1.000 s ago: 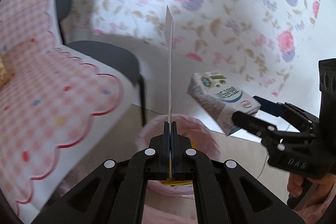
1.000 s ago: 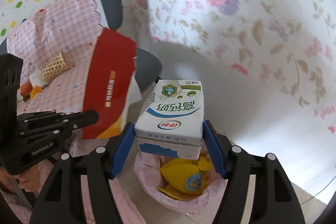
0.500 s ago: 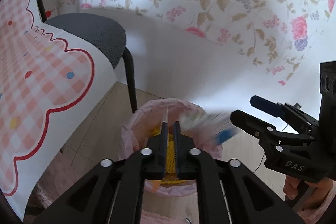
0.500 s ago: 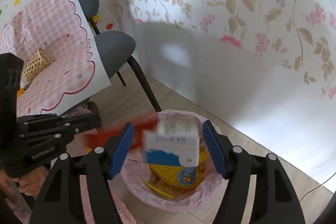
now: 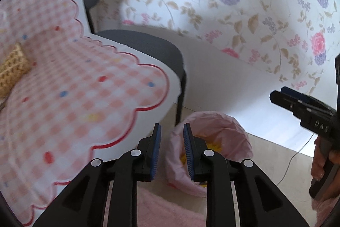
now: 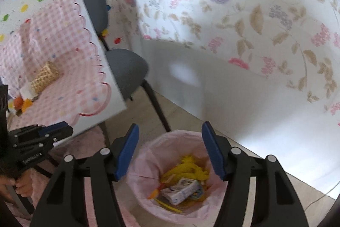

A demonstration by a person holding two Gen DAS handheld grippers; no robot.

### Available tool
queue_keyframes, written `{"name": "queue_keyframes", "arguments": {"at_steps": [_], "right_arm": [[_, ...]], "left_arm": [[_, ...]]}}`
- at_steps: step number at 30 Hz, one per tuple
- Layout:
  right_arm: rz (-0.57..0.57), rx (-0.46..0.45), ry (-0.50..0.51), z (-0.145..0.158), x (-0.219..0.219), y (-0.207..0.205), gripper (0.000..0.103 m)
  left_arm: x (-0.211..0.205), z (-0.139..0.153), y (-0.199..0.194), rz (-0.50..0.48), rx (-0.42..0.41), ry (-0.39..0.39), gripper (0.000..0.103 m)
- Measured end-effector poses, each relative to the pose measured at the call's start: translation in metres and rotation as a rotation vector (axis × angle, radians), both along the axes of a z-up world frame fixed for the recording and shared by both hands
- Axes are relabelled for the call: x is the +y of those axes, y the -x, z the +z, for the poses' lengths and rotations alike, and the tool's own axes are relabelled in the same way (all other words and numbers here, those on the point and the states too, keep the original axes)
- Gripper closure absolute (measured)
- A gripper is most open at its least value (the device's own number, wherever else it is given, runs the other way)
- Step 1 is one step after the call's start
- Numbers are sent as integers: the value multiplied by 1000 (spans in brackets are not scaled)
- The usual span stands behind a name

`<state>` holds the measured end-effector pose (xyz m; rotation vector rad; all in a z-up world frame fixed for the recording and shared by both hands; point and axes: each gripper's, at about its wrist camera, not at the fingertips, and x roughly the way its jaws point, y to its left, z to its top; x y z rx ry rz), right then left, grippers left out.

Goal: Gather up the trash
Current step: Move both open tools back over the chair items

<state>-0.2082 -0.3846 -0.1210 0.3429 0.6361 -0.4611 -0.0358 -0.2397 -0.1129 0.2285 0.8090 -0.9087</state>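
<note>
Drop step done — both grippers, left [image 5: 170, 137] and right [image 6: 170, 142], seen released above bin [image 6: 214, 205]; table [image 6: 63, 69] trash to be fetched next.

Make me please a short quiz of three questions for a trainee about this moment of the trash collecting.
1. True or false: the right tongs hold the milk carton.
2. Where does the carton lie? A) on the chair B) in the pink-lined bin C) on the table
3. Fill in: the left tongs are ____, with nothing between them.

Key: 1 false, they are open and empty above the bin. 2 B. 3 open.
</note>
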Motion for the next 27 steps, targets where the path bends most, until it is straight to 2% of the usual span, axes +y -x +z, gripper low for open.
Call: {"name": "queue_keyframes", "arguments": {"at_steps": [5,8,13,18,27], "right_arm": [[122,-39,32,22,37,-28,42],[207,-59,44,32,61,-52,42],[338,-82,73,50,100,-91,42],[484,-97,80,63,145,-136,42],[669,-88,78,64,218,-208,42]], "left_arm": [[44,16,-9,69,-1,23,75],[79,28,-18,154,-34,35,73],[133,41,-35,286,-57,58,58],[191,53,-53,425,-78,71,57],[273,52,-90,664,-98,29,57]]}}
